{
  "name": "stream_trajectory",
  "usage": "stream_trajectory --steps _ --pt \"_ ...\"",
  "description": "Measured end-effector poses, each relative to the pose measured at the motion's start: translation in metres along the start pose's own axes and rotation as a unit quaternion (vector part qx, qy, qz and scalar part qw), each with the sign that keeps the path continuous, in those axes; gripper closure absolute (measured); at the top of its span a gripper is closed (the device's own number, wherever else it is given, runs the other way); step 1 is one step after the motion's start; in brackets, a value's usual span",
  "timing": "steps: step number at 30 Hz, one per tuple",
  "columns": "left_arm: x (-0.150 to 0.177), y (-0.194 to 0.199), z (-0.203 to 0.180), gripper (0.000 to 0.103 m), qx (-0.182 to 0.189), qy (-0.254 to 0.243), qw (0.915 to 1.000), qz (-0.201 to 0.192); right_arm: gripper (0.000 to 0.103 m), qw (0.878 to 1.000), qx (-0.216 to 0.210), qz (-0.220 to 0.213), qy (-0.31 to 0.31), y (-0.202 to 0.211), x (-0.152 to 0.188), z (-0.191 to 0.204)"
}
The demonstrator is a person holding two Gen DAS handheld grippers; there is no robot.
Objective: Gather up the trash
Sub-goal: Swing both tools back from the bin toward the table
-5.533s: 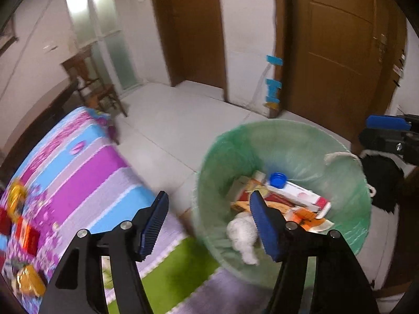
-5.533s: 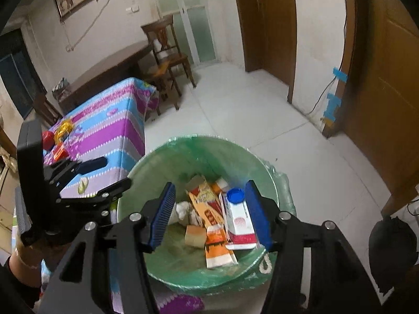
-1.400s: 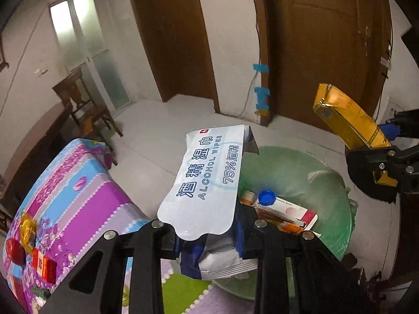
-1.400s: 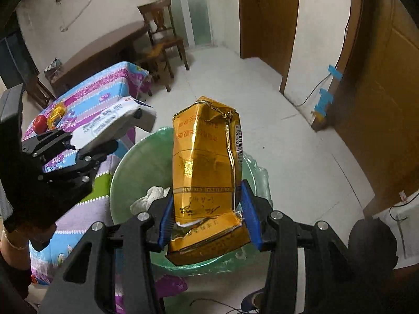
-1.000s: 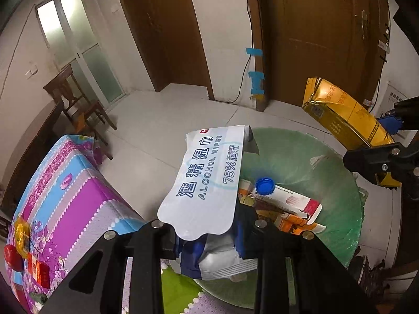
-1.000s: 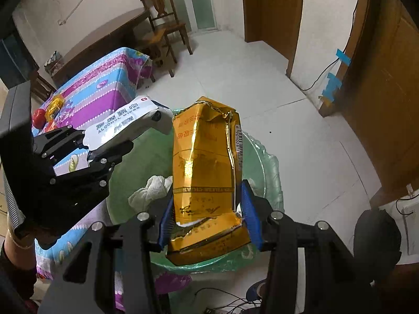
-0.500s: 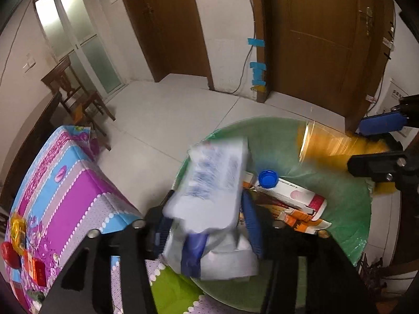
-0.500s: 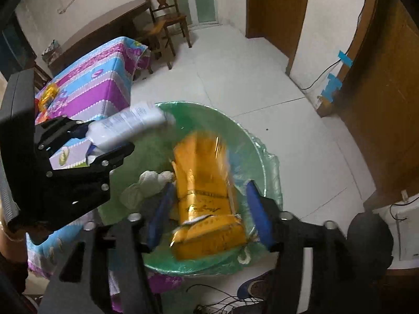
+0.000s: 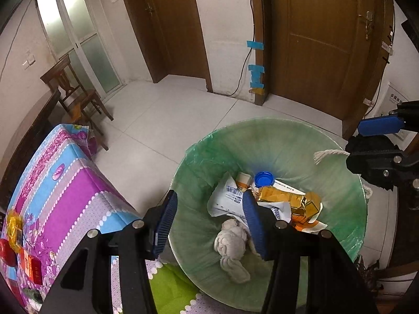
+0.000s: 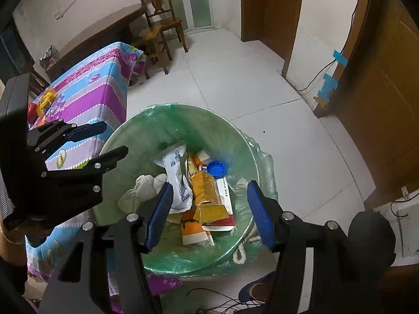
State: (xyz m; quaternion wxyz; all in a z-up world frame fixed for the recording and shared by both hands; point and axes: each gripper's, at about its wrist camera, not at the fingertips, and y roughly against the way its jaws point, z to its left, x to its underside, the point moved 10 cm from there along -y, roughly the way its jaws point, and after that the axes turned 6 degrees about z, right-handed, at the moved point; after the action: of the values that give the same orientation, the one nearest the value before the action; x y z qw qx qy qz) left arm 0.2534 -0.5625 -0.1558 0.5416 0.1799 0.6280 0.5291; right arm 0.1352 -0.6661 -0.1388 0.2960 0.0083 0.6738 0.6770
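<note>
A bin lined with a green bag (image 9: 285, 141) (image 10: 199, 125) stands on the floor below both grippers. Inside it lie a white wipes pack (image 9: 226, 198) (image 10: 178, 180), a gold packet (image 9: 286, 198) (image 10: 204, 192), a blue cap (image 9: 264, 179) (image 10: 216, 168), a crumpled white tissue (image 9: 230, 246) (image 10: 146, 185) and other wrappers. My left gripper (image 9: 209, 217) hovers open over the bin's near left side, nothing between its blue pads. My right gripper (image 10: 209, 209) hangs open above the bin, also holding nothing. Each gripper shows in the other's view: the right one (image 9: 377, 141), the left one (image 10: 104, 141).
A table with a pink, blue and purple cloth (image 9: 65, 183) (image 10: 99, 83) stands left of the bin, with a red fruit (image 9: 6, 252) and yellow packets on it. A wooden chair (image 9: 76, 99) (image 10: 162, 26) and brown doors (image 9: 319, 41) stand beyond. A shoe (image 10: 258, 290) shows below the bin.
Both grippers opened. The wipes pack left the left gripper and the gold packet left the right one; both fell into the bin and now lie among the trash.
</note>
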Motion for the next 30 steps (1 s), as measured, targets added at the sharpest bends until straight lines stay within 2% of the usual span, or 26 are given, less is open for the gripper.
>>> stream_trajectory --steps 4,6,11,15,17,21,26,30 --pt "0.004 0.005 0.005 0.049 0.001 0.012 0.9999 -0.006 0.047 1.0 0.002 -0.015 -0.006 0.006 -0.002 -0.001" --pt "0.008 0.014 0.013 0.049 -0.016 0.026 0.9993 -0.022 0.047 0.999 0.002 -0.032 -0.008 0.01 -0.005 0.001" --pt "0.027 0.037 0.046 0.046 -0.064 0.075 0.993 -0.065 0.047 0.993 -0.012 -0.116 -0.022 0.03 -0.015 0.016" --pt "0.05 0.051 0.087 0.042 -0.087 0.141 0.983 -0.078 0.044 0.976 -0.015 -0.213 -0.031 0.052 -0.023 0.038" --pt "0.069 0.064 0.116 0.038 -0.116 0.177 0.9732 -0.089 0.042 0.967 -0.017 -0.252 -0.026 0.06 -0.025 0.052" --pt "0.11 0.092 0.16 0.033 -0.139 0.204 0.9638 -0.101 0.037 0.948 -0.024 -0.316 0.014 0.07 -0.03 0.1" --pt "0.174 0.129 0.216 0.031 -0.138 0.219 0.9609 -0.099 0.031 0.942 -0.058 -0.318 0.095 0.059 -0.038 0.175" --pt "0.245 0.159 0.266 0.028 -0.107 0.236 0.9616 -0.092 0.021 0.937 -0.094 -0.291 0.166 0.043 -0.043 0.241"
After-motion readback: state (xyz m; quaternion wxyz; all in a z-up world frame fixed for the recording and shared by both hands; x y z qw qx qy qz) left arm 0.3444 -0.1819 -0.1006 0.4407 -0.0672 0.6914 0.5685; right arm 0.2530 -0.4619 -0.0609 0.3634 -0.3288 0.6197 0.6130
